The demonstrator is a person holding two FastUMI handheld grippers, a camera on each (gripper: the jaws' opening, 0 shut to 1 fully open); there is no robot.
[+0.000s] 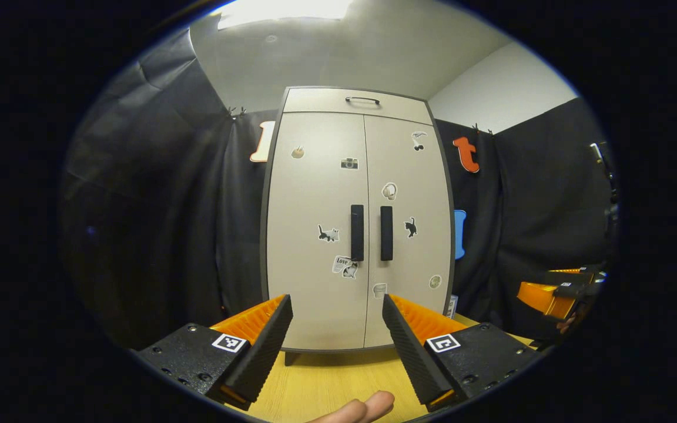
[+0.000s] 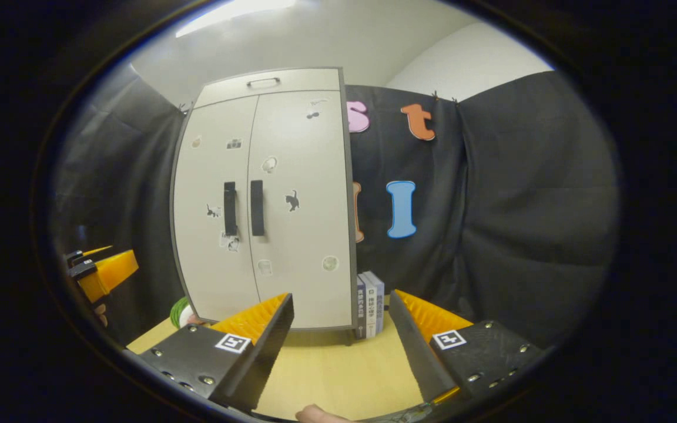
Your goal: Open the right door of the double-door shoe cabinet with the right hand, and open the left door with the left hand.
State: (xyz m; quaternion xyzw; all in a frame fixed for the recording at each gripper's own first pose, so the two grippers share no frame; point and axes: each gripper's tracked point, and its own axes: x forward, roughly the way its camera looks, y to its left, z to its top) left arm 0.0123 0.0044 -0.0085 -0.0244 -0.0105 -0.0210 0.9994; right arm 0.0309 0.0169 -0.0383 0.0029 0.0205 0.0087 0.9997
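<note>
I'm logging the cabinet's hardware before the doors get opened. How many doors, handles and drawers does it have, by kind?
Doors: 2, left door and right door, both closed
Vertical black door handles: 2, left handle and right handle
Top drawer: 1
Drawer handle: 1
Total: 6

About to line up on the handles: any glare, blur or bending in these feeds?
Left gripper view: ceiling light blown out at the top, cabinet edges bowed by the fisheye, both handles sharp. Right gripper view: softer picture, cabinet leaning and curved, handles still distinct, no glare on the doors.
</note>
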